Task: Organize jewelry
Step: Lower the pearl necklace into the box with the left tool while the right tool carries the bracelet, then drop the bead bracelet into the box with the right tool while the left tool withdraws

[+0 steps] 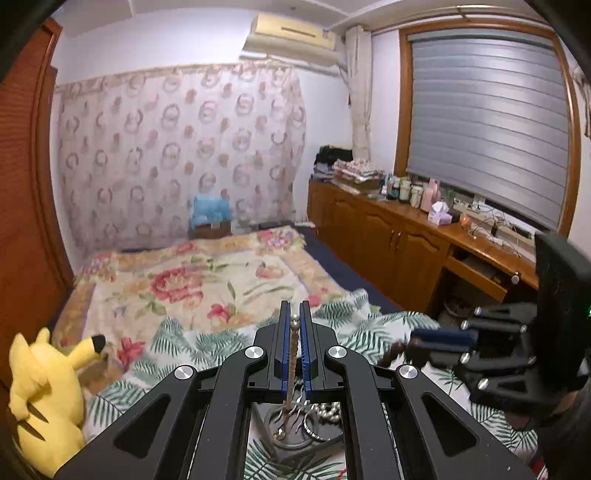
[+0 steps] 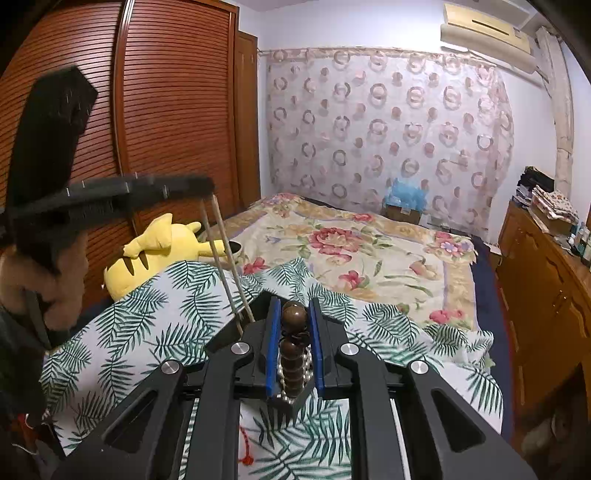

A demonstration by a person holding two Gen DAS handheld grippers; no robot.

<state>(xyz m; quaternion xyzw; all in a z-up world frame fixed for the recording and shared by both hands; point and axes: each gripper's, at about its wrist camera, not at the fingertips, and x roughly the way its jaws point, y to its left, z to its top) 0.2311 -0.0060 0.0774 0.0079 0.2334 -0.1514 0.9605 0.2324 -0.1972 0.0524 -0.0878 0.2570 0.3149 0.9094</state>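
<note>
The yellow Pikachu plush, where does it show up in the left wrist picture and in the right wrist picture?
Left wrist view: the Pikachu plush sits at the bottom-left edge, on the bed beside the wardrobe.
Right wrist view: the plush lies left of centre, behind the palm-leaf cloth, against the wardrobe.
Shared landmark: the air conditioner high on the wall.

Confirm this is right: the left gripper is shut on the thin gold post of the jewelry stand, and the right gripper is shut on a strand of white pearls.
One detail is wrong. The right gripper is shut on a bracelet of dark brown wooden beads, not white pearls; the right wrist view shows it. The left gripper is indeed shut on the thin gold post of the jewelry stand.
</note>
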